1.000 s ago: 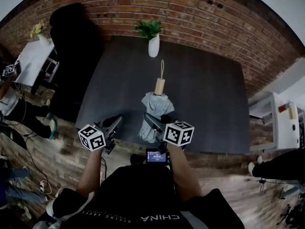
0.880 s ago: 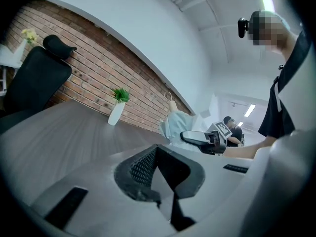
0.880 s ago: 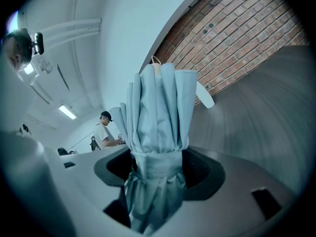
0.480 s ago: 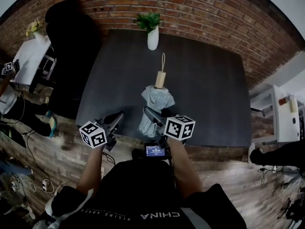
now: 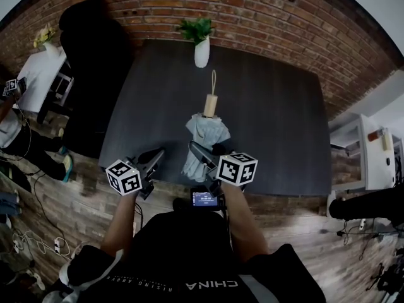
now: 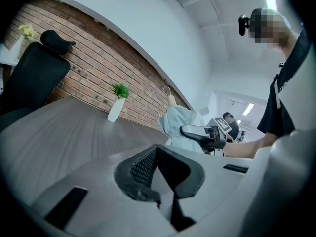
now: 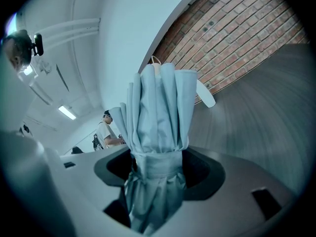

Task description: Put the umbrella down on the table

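Grips the folded pale-blue umbrella (image 5: 203, 134) in the right gripper (image 5: 203, 156), with both jaws set wide and pressed against the strap-bound waist of the fabric, near the tip end. Lets loose folds hang below the strap, back toward that gripper's camera. Points the wooden handle (image 5: 211, 105) and its cord loop away from the person, toward the far side of the dark bench (image 5: 278, 125). Carries it tilted, handle end higher than the gripper, over the near middle of the bench; cannot tell whether the lower end touches the surface. Holds the left gripper (image 5: 150, 161) near, to the left of the umbrella and apart from it, jaws drawn together on nothing, above the bench's near edge. Beyond the handle, at the far edge, 1 white vase (image 5: 202, 52) with a green plant, in front of a brick wall (image 5: 265, 17). To the left of the bench, 1 black office chair (image 5: 95, 49).
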`<state>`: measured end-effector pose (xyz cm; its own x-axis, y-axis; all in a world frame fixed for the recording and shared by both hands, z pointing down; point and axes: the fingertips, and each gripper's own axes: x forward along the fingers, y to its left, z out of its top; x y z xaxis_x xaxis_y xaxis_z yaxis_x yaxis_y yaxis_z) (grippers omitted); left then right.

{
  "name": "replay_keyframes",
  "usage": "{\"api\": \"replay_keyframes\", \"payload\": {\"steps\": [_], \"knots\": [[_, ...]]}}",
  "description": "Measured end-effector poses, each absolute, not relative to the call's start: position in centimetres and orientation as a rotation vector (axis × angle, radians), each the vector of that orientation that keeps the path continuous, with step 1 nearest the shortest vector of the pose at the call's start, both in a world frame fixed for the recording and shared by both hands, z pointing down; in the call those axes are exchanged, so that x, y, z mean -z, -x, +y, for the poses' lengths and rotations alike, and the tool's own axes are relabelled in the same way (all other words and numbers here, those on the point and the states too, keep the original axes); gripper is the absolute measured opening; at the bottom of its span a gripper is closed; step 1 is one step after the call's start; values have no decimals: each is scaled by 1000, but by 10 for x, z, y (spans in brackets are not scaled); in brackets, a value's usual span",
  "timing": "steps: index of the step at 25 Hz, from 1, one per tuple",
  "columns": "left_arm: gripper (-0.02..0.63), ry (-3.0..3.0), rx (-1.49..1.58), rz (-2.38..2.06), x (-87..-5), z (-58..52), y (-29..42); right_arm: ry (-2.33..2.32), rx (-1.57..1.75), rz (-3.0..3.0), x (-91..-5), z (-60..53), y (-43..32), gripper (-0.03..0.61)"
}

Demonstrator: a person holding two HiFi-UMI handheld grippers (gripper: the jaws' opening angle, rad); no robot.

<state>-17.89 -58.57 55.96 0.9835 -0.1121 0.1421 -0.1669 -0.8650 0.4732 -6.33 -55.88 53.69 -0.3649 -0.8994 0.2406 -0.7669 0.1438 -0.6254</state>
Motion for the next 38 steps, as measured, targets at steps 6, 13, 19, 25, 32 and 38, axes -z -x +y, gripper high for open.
{"api": "replay_keyframes", "payload": {"steps": [6,13,19,25,32,38], "knots": [[2,-2623,-136,-202,-558,-587,175,1638,1033,2230,-538,-561,60,291],[2,-2612,-118,-217,-556,-592,169,1628,1054,2252,-540,-568,53,291],[2,-2598,-122,-237,-554,-601,160,1628,1115,2287,-546,-585,44,291],[2,-2598,-137,-276,-551,-620,150,1612,1247,2382,-562,-620,38,291],[2,-2594,-158,-343,-553,-654,139,1585,1425,2448,-584,-681,27,291],[2,-2579,-168,-398,-559,-690,122,1631,1518,2516,-610,-732,14,291]]}}
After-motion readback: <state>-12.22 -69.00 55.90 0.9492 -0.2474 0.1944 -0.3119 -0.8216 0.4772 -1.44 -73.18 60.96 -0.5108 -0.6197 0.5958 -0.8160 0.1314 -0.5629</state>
